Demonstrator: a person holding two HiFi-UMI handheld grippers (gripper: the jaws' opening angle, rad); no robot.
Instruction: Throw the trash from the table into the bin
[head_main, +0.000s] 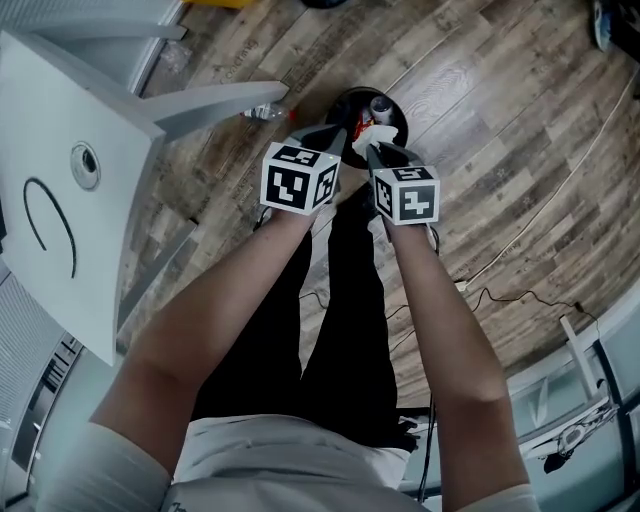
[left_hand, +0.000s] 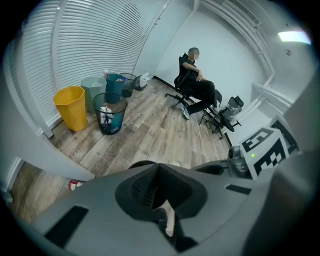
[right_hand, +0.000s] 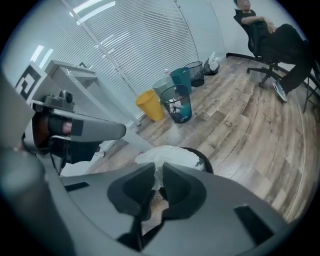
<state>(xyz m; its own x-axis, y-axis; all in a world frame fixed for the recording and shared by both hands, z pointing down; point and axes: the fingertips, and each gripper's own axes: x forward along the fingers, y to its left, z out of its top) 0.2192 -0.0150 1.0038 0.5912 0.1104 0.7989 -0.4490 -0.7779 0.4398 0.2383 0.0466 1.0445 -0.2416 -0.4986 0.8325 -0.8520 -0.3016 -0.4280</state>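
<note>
The right tongs (right_hand: 159, 170) pinch a white wad (right_hand: 167, 155) directly over the black bin (head_main: 396, 112) on the floor, while the left tongs (left_hand: 158, 167) sit closed alongside, nothing plainly in them.

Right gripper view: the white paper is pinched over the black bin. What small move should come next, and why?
Probably open the right gripper and let the white paper fall. Its jaws are shut on the paper, and the open mouth of the black bin lies just below it, so a release should land it inside. The head view also shows this gripper above the bin.
</note>
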